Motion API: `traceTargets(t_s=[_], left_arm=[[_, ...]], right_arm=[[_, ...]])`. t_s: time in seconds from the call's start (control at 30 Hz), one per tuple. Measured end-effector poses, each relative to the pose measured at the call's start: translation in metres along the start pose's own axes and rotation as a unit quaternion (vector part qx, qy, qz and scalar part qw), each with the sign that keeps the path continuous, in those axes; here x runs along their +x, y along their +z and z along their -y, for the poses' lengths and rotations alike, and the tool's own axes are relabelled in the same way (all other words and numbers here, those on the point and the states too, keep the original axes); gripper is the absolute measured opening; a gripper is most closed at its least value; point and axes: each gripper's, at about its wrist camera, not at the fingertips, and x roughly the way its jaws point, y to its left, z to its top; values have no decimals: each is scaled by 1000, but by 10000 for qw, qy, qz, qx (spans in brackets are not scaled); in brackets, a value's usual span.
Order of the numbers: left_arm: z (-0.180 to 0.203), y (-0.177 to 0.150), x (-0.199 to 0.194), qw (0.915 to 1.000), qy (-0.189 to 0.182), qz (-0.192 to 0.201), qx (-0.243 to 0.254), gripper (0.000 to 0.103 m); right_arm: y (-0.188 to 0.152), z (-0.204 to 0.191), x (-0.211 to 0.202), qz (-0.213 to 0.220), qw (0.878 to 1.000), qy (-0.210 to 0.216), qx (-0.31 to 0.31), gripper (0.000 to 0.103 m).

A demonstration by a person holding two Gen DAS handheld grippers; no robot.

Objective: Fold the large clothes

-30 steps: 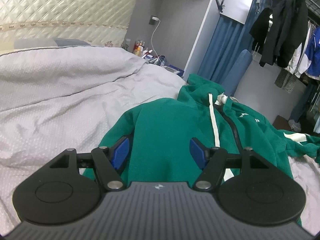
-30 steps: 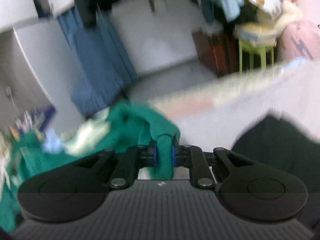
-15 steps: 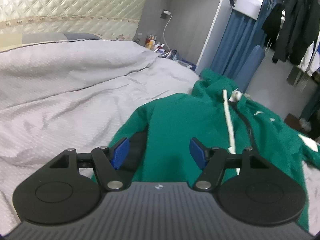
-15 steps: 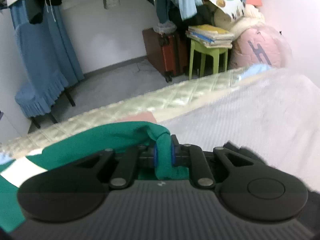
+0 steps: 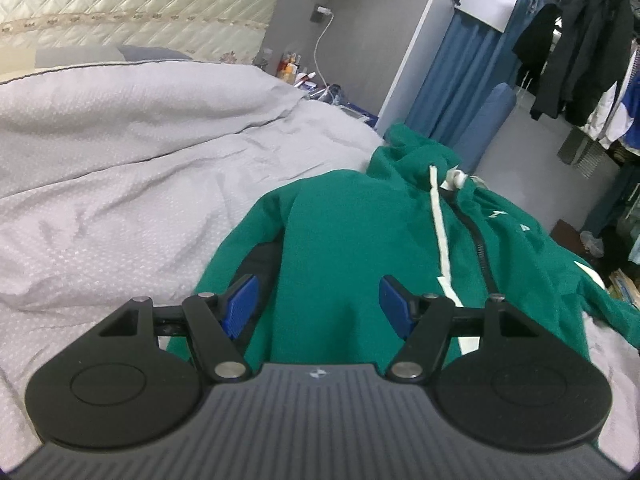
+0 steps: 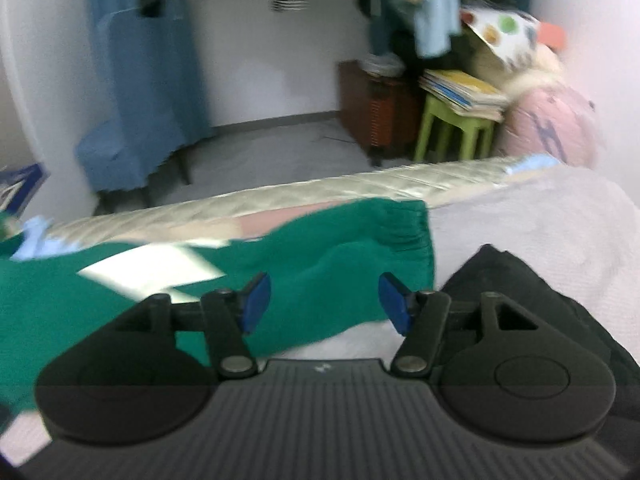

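The green jacket (image 5: 352, 240) lies spread on the bed (image 5: 120, 184), zip side up, hood toward the far edge. The right claw (image 6: 324, 300) is opening right now, its blue pads parting, and the sleeve (image 6: 360, 256) sits between them but free, not pinched. The ribbed cuff lies flat on the bed beside a black garment (image 6: 520, 292), out to the side of the jacket's body. The picture is blurred, so exactly how flat the cuff lies is hard to say.

The left claw (image 5: 318, 300) hovers released over the jacket's near hem, pads wide, nothing gripped. The white stripe (image 5: 440, 232) and the zip (image 5: 476, 248) run away from it toward the hood.

By my reading this is the laying-out step: the sleeve has been stretched out from the jacket and is being let go, and no fold over the body is made yet. The next move looks like a fresh grasp, either at that cuff to bring the sleeve across the jacket's chest, or at the hem with the left claw. It calls for a clean pinch of the jacket cloth alone, not the bed cover beneath, and care that the black garment beside the cuff isn't caught up.
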Motion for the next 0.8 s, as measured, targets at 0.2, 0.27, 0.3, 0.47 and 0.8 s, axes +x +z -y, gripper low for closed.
traceTargets(t_s=[0.2,0.27,0.3,0.47,0.8], left_arm=[[7,-6,-28,9997,-218,49,123,72],[13,-8,-41,9993,-285,119,191,72],[14,-9,-46,9992,-319,152,203,72],[23,-14,-73,9980,-517,279,244,72],[37,-35,-105,9951,-859,196,439,72]], right_arm=[[-26,-51,-79,106,9953,900,-335,62],[-36,-73,-113,176,9907,1282,-423,62],[-39,-83,-126,193,9880,1465,-454,62],[-64,-143,-197,89,9686,2399,-646,62],[-133,-220,-274,-398,9280,3702,-124,62]])
